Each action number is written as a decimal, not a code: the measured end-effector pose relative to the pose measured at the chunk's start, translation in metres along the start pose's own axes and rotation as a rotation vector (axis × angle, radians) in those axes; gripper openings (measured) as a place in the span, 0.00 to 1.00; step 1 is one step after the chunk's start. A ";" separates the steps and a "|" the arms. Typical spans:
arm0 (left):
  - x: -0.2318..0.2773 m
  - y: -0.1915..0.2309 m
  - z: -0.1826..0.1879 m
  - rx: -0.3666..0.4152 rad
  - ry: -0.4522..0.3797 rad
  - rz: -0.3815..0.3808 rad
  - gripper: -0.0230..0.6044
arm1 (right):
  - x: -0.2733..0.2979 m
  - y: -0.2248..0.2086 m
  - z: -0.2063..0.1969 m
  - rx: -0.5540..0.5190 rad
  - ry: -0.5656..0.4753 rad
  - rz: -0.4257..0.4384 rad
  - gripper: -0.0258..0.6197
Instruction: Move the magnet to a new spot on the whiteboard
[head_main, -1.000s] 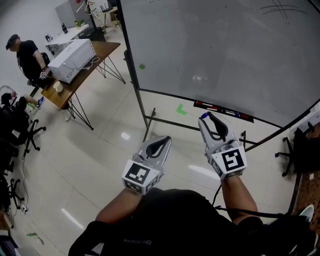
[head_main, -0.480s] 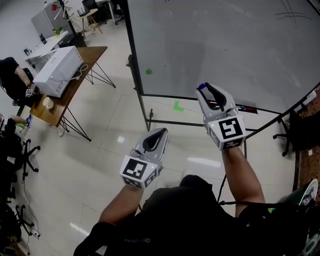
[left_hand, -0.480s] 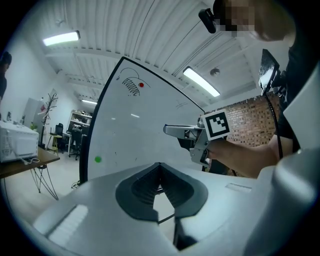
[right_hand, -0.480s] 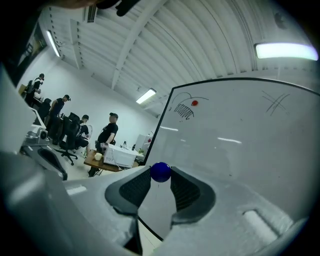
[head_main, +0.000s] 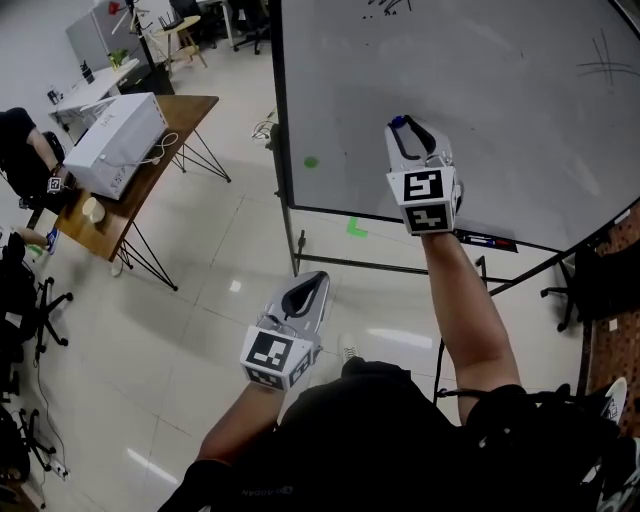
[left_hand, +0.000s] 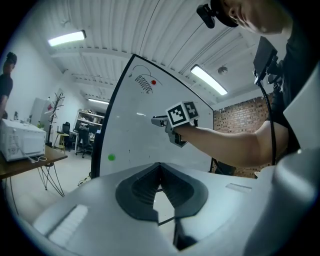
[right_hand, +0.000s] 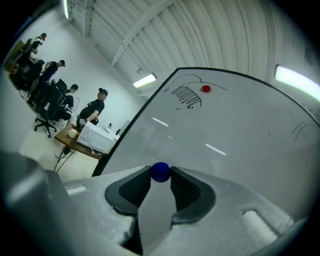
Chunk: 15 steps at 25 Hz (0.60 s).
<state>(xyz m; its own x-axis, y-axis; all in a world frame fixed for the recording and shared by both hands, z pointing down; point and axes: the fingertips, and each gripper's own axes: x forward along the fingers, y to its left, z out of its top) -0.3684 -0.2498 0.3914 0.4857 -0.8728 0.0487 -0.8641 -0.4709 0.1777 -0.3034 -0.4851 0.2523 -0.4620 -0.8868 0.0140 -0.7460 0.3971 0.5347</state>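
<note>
My right gripper (head_main: 399, 124) is raised in front of the whiteboard (head_main: 480, 90) and is shut on a round blue magnet (right_hand: 160, 171) pinched at its fingertips; that blue magnet (head_main: 398, 122) also shows in the head view. A green magnet (head_main: 310, 161) sticks near the board's lower left, and a red magnet (right_hand: 205, 89) sits by a scribble near the top. My left gripper (head_main: 312, 281) hangs low over the floor, shut with nothing in it. In the left gripper view the right gripper (left_hand: 159, 120) points at the board (left_hand: 135, 135).
The board's marker tray (head_main: 485, 240) and stand legs (head_main: 297, 255) lie below my right arm. A wooden table (head_main: 130, 180) with a white box (head_main: 115, 125) stands at left, with a seated person (head_main: 22, 140) and office chairs (head_main: 20, 290) beyond. Green tape (head_main: 356, 228) marks the floor.
My right gripper has risen from near the tray up toward the middle of the board, carrying the blue magnet. The left gripper has stayed low, and the view has shifted toward the board.
</note>
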 end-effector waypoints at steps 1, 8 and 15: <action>0.001 0.003 0.001 0.002 -0.004 0.005 0.06 | 0.009 -0.002 0.000 0.001 0.014 -0.012 0.21; 0.014 0.017 0.005 -0.010 -0.037 0.026 0.06 | 0.040 -0.007 -0.006 0.014 0.062 -0.025 0.21; 0.021 0.016 0.000 -0.021 -0.044 0.028 0.06 | 0.050 -0.013 -0.010 -0.002 0.089 -0.075 0.22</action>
<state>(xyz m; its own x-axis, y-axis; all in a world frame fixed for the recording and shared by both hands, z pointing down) -0.3721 -0.2757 0.3950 0.4547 -0.8906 0.0108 -0.8741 -0.4439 0.1973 -0.3118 -0.5371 0.2547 -0.3603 -0.9315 0.0494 -0.7759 0.3287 0.5385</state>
